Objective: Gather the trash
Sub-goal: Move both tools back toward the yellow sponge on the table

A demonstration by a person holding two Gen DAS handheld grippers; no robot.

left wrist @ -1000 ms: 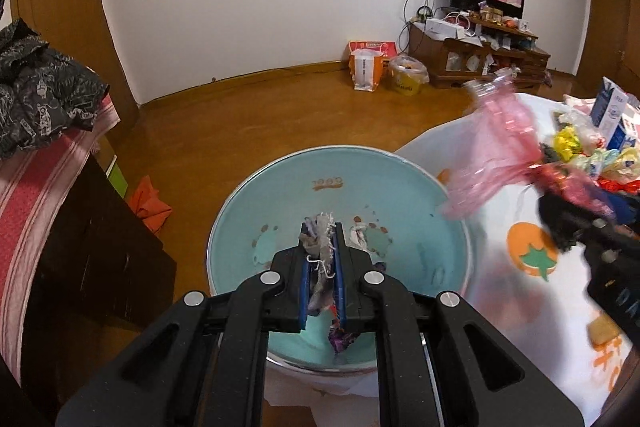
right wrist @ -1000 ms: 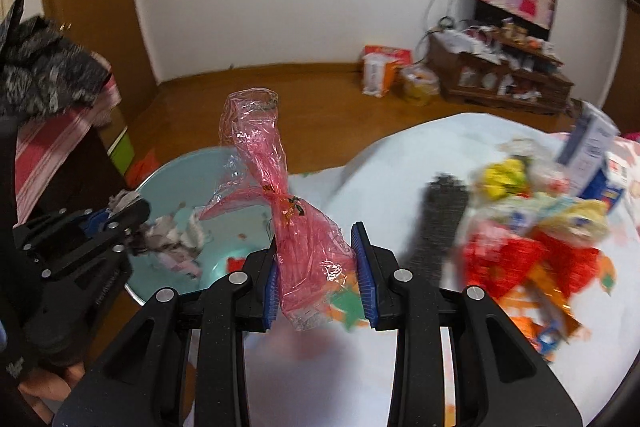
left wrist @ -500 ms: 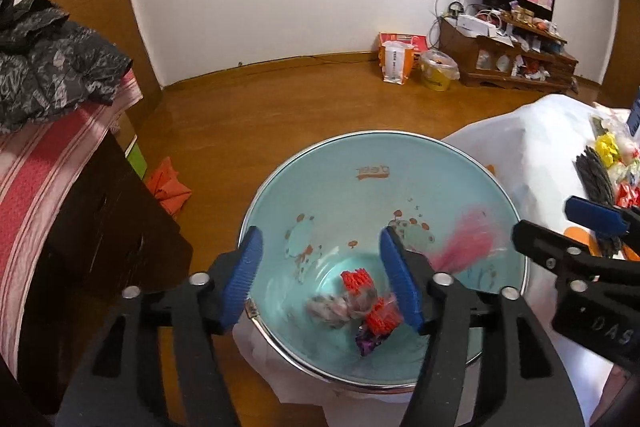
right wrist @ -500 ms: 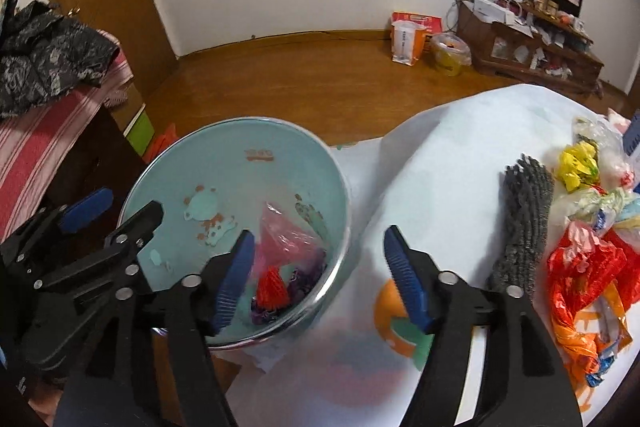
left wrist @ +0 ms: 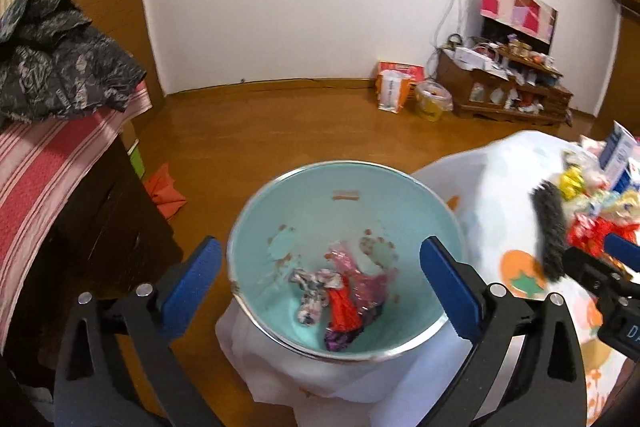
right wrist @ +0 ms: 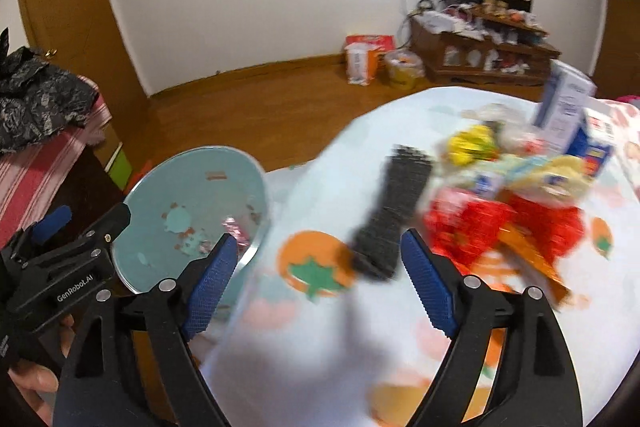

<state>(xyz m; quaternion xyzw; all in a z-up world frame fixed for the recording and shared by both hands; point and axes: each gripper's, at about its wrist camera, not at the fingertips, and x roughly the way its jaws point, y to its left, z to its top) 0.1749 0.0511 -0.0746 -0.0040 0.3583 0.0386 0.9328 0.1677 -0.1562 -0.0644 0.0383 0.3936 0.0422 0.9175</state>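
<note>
A light-blue bin stands at the table's left edge; it also shows in the right wrist view. Inside lie a pink plastic bag, a red wrapper and a crumpled printed wrapper. My left gripper is open and empty above the bin. My right gripper is open and empty over the tablecloth, just before a black knitted piece. A pile of red and yellow wrappers lies to the right.
Cartons stand behind the trash pile. A dark cabinet with a striped cloth and black bag is on the left. An orange rag lies on the wooden floor. A cluttered shelf stands by the far wall.
Both grippers opened and dropped their trash into the bin: the left its crumpled wrapper, the right the pink bag. The right gripper then swung right, over the table toward the black piece.
</note>
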